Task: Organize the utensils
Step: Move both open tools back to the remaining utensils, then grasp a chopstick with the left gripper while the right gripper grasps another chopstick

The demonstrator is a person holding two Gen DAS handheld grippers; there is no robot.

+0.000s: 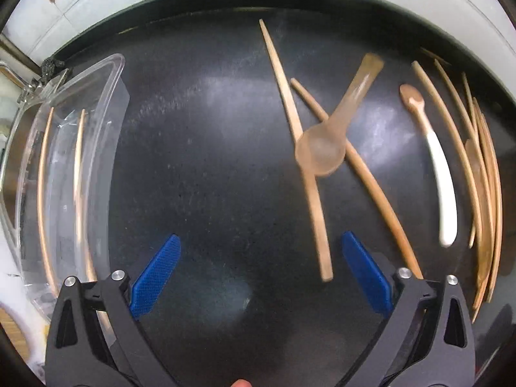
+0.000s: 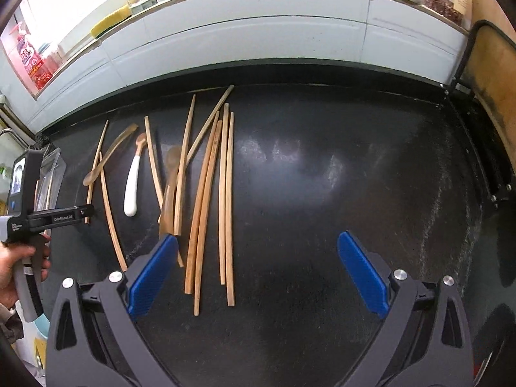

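Note:
Wooden chopsticks lie scattered on a black countertop, with a translucent amber spoon across two of them and a white-handled wooden spoon to its right. A clear plastic container at the left holds two chopsticks. My left gripper is open above bare counter, between the container and the amber spoon. My right gripper is open too, its left finger over the near ends of the chopstick pile. The left gripper also appears at the left edge of the right wrist view, held by a hand.
A white tiled wall runs behind the counter, with a ledge carrying bottles, a yellow sponge and jars. A dark metal frame bounds the counter at the right. Another brown spoon lies among the chopsticks.

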